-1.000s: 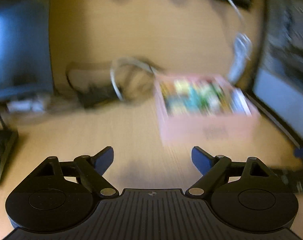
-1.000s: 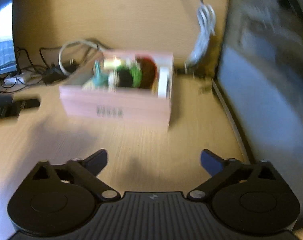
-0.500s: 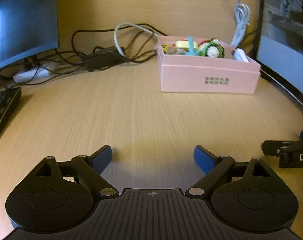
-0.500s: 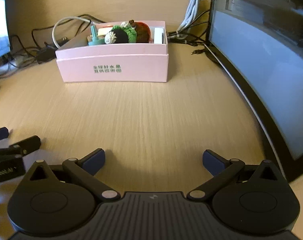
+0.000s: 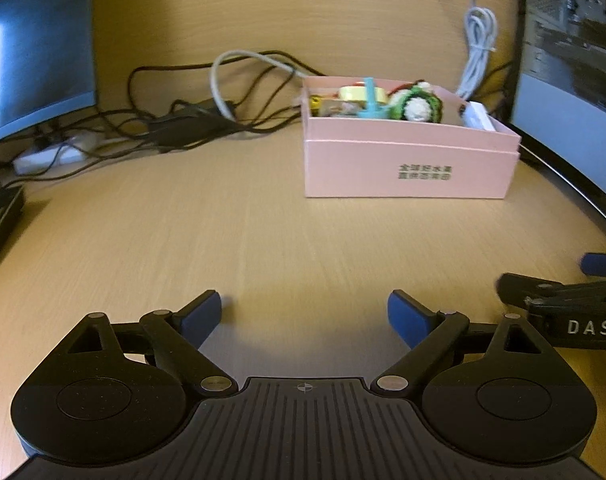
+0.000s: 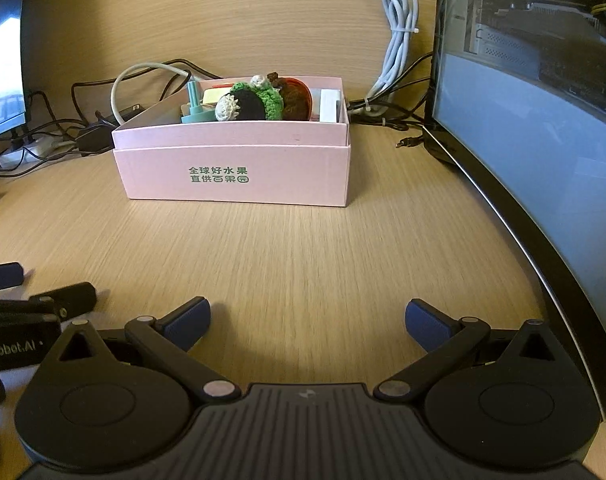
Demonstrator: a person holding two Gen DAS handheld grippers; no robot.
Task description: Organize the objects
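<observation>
Settled lower and steadier than a second ago. Left gripper (image 5: pixel 305 314) and right gripper (image 6: pixel 307 320): jaws spread wide, empty. Pink box (image 6: pixel 239 168) well ahead of jaws on worktop (image 6: pixel 303 264); likely light, thin-walled card. Grip side walls gently.

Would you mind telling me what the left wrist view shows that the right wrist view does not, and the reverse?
Only the left wrist view shows the edge of a black keyboard at far left. Only the right wrist view shows a brown crocheted piece in the box and a loose jack plug on the desk. Both show the pink box with its green crocheted toy, the bundled white cable, and both open grippers, left and right.
</observation>
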